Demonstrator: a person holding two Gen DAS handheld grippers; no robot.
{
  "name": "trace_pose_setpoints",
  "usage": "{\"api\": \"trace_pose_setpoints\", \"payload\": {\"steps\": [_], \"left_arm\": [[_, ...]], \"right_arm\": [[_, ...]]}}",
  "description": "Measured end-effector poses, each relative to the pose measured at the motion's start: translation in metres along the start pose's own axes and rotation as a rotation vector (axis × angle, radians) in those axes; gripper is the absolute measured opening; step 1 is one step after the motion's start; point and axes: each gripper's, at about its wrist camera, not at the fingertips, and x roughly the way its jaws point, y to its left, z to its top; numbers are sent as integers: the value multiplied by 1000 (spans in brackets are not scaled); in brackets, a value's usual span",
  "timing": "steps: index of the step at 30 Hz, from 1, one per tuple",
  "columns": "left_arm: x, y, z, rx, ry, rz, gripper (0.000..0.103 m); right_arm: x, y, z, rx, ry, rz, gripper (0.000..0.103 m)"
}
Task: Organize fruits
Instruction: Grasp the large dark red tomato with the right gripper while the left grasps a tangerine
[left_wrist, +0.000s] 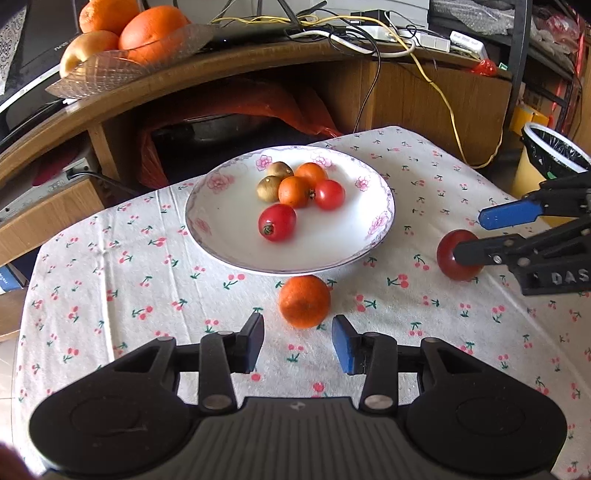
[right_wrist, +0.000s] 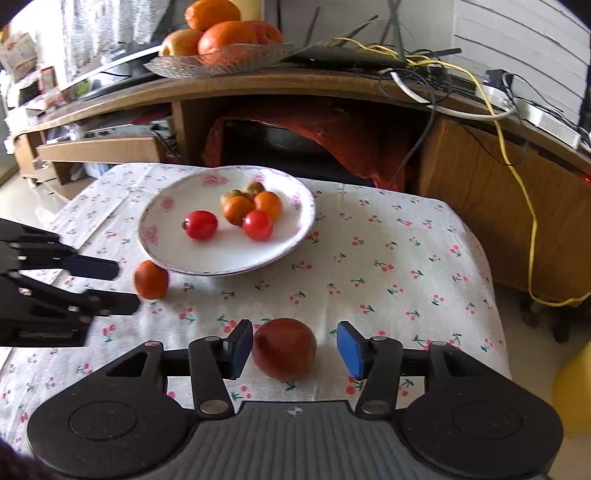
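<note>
My left gripper (left_wrist: 298, 341) wide open low centre before the orange (left_wrist: 304, 301), my right gripper (right_wrist: 294, 349) wide, straddling the tomato (right_wrist: 284, 349), plate (left_wrist: 221, 236) beyond

A wooden desk (left_wrist: 424, 85) curves behind the table, which is covered with a white cloth printed with cherries (left_wrist: 110, 280). On the desk's left end sits a glass dish (right_wrist: 218, 61). A tangle of black and white cables (left_wrist: 354, 37) lies along the desktop, and a yellow cable (right_wrist: 524, 192) hangs down its front. Under the desk sits something wrapped in a red plastic bag (right_wrist: 332, 136). A yellow bin with a black liner (left_wrist: 546, 158) stands at the right.
</note>
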Motion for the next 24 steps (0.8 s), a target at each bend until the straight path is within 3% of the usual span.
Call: {"api": "trace_pose_setpoints", "payload": {"steps": [16,19,24], "left_arm": [[28,-3,7,-26,-31,35,54],[28,-1,7,-45,-28,3,43],[20,-6,3,-27,-12,3,41]], "right_arm": [[29,0,-5,8,84,8,43],[28,1,-5,12,79,9,37],[25,3,-3,25,98,7,35]]}}
